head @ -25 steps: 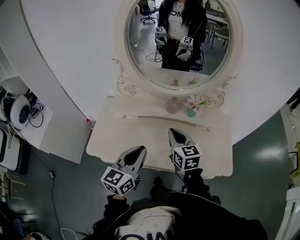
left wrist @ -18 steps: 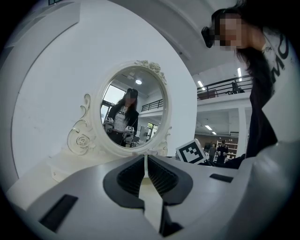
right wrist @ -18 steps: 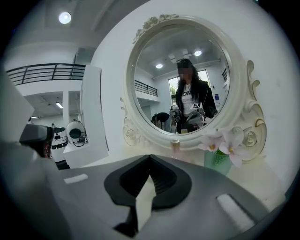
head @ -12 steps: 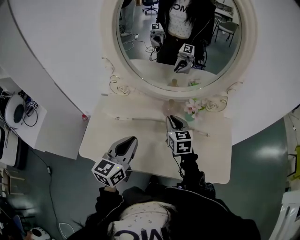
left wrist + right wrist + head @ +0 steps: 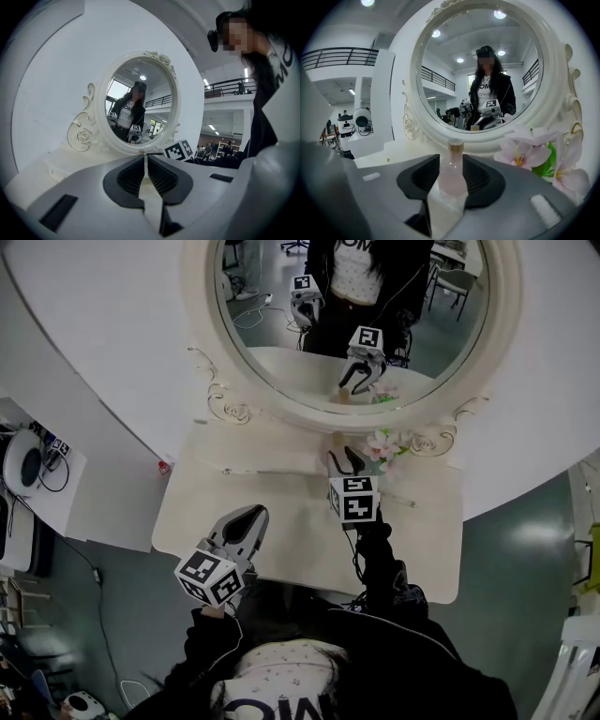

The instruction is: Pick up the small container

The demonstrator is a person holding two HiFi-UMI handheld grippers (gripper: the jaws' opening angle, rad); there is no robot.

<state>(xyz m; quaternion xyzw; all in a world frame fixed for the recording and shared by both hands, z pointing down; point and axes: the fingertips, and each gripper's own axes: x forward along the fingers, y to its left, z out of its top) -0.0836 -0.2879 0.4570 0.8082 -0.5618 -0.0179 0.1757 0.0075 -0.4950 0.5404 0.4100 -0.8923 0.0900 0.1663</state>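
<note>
Seen from above, the small pink glass bottle [image 5: 452,174] is lost behind the grey right gripper [image 5: 342,461], whose jaws are opening with it between them. Pale pink flowers [image 5: 518,152] cover most of the green vase [image 5: 544,165]. The top of the oval cream-framed mirror [image 5: 200,324] is cut off in the head view.

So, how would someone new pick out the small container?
Find the white vanity table with the oval mirror. At the mirror's foot stands a small pale-pink bottle, left of the pink flowers. Unlike them, it is translucent with a gold neck.
</note>
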